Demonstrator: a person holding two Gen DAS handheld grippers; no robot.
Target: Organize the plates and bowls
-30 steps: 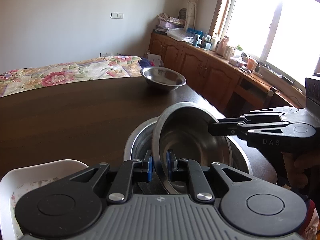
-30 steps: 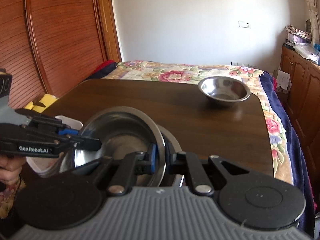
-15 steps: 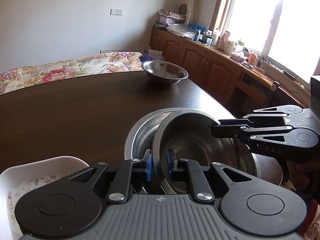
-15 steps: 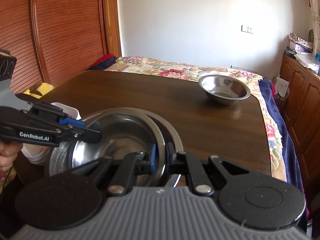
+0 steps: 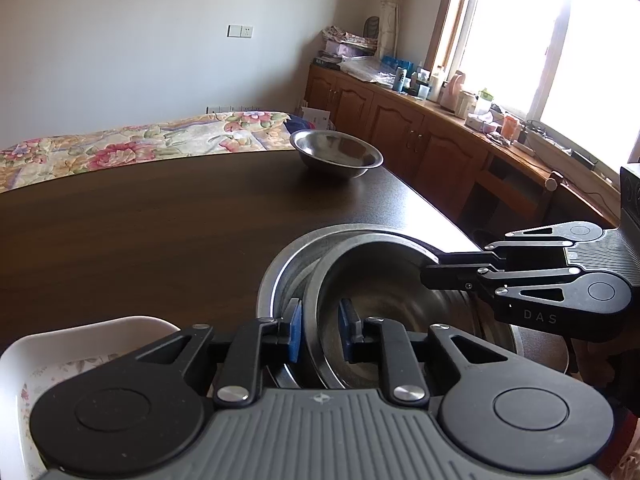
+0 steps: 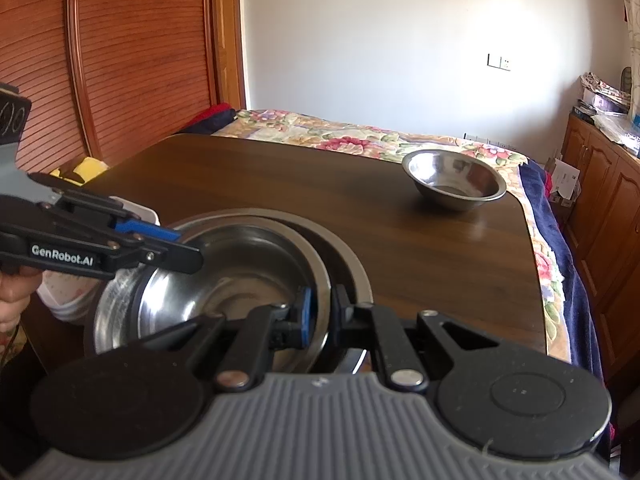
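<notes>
A round stainless steel bowl (image 5: 376,304) with a thin rolled rim is seen nested, slightly tilted, inside a wider, shallower steel bowl (image 5: 280,280) at the near edge of a dark brown wooden tabletop (image 5: 140,220). The left tool (image 5: 318,330), made of black plastic with blue pads, is seen with its pads parted a little on either side of the inner bowl's near rim; the outer pad appears clear of the metal. The right tool (image 6: 320,314) straddles the opposite rim with its pads set close against it; whether the rim is actually pinched cannot be told. "DAS" is printed on the right tool's side, and "GenRobot.AI" in white on the left tool's side. A white ceramic dish (image 5: 60,364) with a faint floral print is placed just beside the steel pair. A third steel bowl (image 6: 454,180), flared and shiny, is set well apart near the tabletop's far corner. Beyond, a floral bedspread (image 6: 340,138), a plain white wall, a ribbed wooden sliding door (image 6: 132,60), cluttered wooden cabinets (image 5: 420,140) and a bright window (image 5: 560,40) are shown.
</notes>
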